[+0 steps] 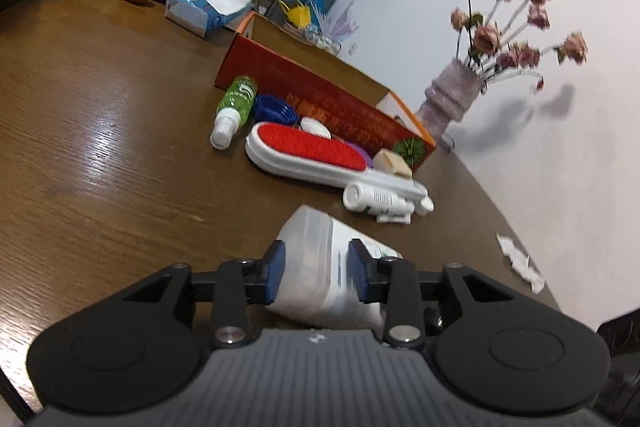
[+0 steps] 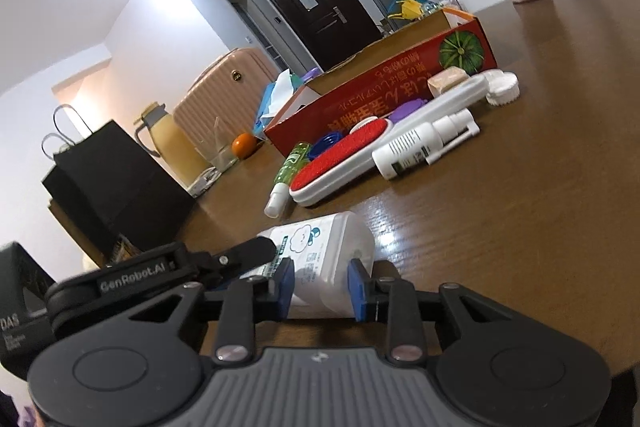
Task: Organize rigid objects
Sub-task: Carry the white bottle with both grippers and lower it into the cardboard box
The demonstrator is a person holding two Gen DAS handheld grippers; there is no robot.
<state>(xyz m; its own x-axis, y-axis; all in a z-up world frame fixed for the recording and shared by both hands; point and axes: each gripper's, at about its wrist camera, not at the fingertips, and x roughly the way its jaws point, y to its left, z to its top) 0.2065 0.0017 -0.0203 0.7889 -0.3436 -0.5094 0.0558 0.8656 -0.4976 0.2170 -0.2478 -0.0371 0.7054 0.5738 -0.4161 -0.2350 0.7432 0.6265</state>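
Eyeballing the setup, left to right:
left gripper (image 1: 316,273): clamped on the translucent white plastic container (image 1: 320,259), blue pads pressed on its sides near one end
right gripper (image 2: 321,285): also clenched on that same container, by the other end; in its view the left one's black finger reaches in from the left
where it is: lying on its side at the near edge of the brown wooden table (image 1: 100,147), short of the pile of other stuff
handling guess: thin-walled plastic, probably light and a bit squishy, smooth so it could slip; flat sides are the place to hold, not the rounded corners. Two grips on one tub means they need to move together or it twists
rest of the pile: green spray bottle with white cap (image 1: 234,107), red-and-white lint brush (image 1: 312,153), white pump bottle (image 1: 378,201), all lying flat just beside the long red cardboard box (image 1: 320,87) mid-table
far corner: dried pink roses in a grey vase (image 1: 452,101), well apart from the container
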